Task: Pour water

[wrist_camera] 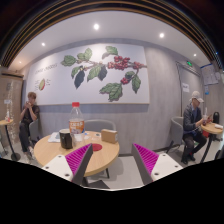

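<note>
Round wooden surface [60, 150] sits at 10 o'clock of the gripper [113, 160], bottle [76, 117] upright with dark cup [66, 140] just beside it, so it looks staged for pouring; fingers spread open, holding nothing, both items well beyond them, approach pending.

Bright ceiling spotlights [96, 27]; even light; strong fisheye bending.

small dark cup [66, 139] contents unclear
</note>
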A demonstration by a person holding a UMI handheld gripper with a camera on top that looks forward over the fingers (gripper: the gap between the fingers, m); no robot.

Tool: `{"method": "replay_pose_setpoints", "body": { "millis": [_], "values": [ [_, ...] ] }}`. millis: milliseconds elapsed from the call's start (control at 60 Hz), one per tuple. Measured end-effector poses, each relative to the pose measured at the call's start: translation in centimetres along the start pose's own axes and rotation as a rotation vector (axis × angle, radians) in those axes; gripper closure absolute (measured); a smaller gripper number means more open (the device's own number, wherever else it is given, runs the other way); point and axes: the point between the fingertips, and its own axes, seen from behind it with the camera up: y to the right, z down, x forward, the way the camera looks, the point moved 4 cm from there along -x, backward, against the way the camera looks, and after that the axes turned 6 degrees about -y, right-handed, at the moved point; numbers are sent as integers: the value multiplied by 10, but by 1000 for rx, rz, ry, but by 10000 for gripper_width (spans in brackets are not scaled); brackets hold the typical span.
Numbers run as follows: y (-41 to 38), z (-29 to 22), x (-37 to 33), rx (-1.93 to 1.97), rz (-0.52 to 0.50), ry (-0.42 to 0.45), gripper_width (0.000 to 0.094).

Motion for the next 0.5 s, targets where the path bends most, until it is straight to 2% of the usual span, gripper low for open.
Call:
{"method": "replay_pose_setpoints", "body": {
  "millis": [233,500],
  "values": [
    [-7,1,7,-13,-12,-1,94],
    [-60,0,48,-23,-139,-6,92]
  ]
}}
